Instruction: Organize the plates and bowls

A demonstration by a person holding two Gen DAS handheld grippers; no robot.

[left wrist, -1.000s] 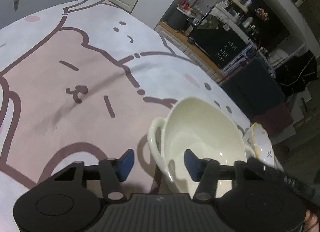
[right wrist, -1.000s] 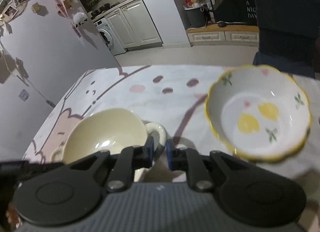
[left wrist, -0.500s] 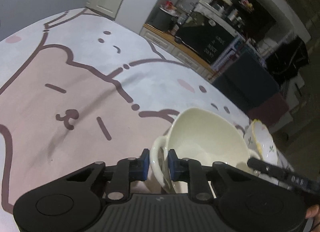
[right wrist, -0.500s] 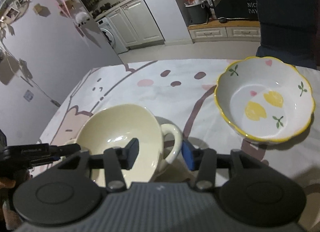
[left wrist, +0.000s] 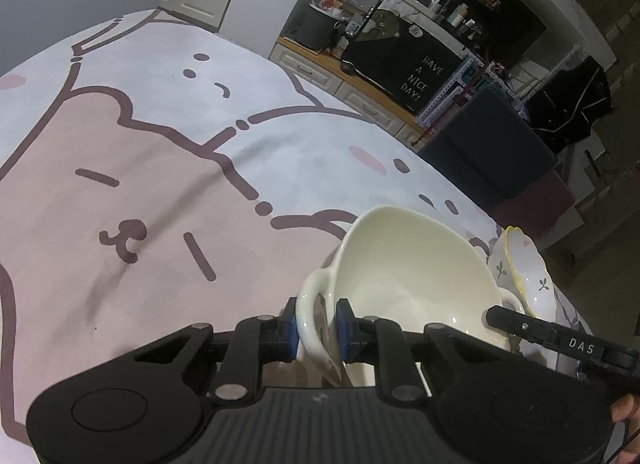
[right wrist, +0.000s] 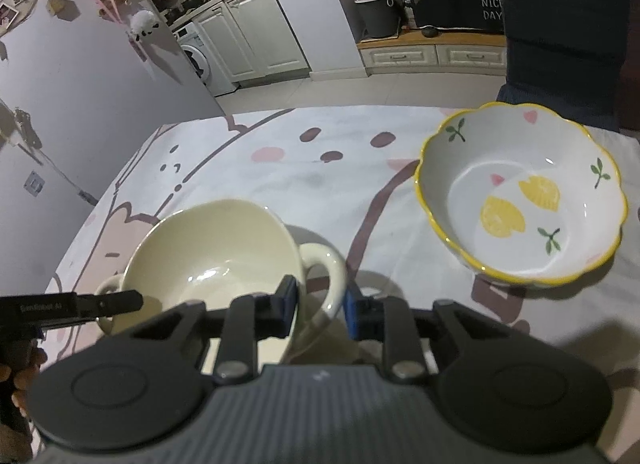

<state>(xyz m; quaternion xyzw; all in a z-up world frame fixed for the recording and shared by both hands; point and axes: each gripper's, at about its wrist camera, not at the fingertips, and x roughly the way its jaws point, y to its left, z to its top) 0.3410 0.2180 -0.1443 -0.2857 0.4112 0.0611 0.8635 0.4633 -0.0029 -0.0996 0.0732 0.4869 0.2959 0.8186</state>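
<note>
A cream two-handled bowl (left wrist: pixel 400 264) stands on the cartoon-print tablecloth (left wrist: pixel 160 191). My left gripper (left wrist: pixel 318 324) is shut on its left handle, one blue pad on each side of the loop. In the right wrist view the same bowl (right wrist: pixel 212 248) sits at lower left. My right gripper (right wrist: pixel 320 308) straddles the bowl's right handle (right wrist: pixel 324 276), and its jaws are closing with the handle between them, a thin gap still showing. A white scalloped bowl (right wrist: pixel 520 191) with a yellow rim and lemon prints rests to the right, empty.
The table's far edge runs close behind the lemon bowl, with a dark chair (right wrist: pixel 560 31) beyond it. A grey wall (right wrist: pixel 80 103) borders the table on the left. Wide bare cloth stretches to the left of the cream bowl in the left wrist view.
My left gripper went from open beside the bowl to shut on its left handle. My right gripper opened from nearly shut, moved around the right handle, and has narrowed again.
</note>
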